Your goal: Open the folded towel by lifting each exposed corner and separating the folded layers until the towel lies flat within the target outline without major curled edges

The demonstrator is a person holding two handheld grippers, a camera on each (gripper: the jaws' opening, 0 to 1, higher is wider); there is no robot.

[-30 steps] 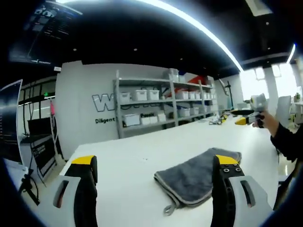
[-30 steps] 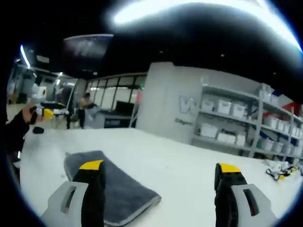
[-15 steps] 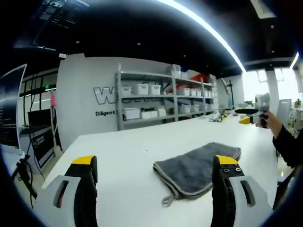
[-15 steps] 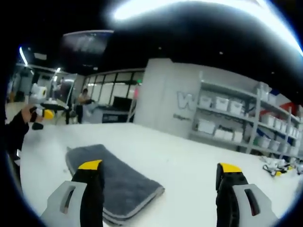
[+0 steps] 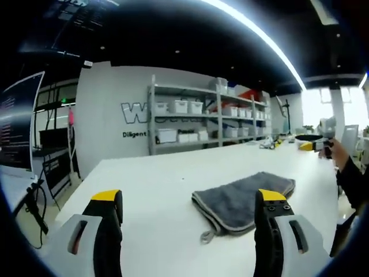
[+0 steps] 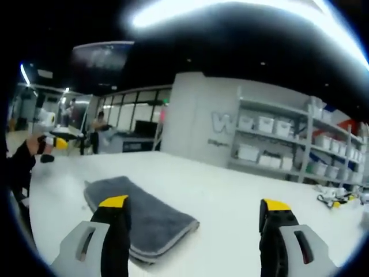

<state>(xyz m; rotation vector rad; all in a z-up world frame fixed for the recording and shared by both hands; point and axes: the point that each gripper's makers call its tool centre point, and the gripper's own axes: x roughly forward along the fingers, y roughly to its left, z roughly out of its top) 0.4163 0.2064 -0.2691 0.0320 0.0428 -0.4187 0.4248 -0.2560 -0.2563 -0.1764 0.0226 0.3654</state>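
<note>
Both my grippers hover spread wide above the white table, holding nothing, with the folded grey towel untouched.

My left gripper [image 5: 187, 202] has its jaws wide apart; the folded grey towel [image 5: 242, 199] lies on the white table [image 5: 155, 184] ahead, behind the right-hand jaw, its hanging loop [image 5: 206, 236] towards me. My right gripper [image 6: 193, 210] is equally wide, the towel [image 6: 144, 210] behind its left-hand jaw. Shelving with white bins [image 5: 196, 124] lines the far wall.
</note>
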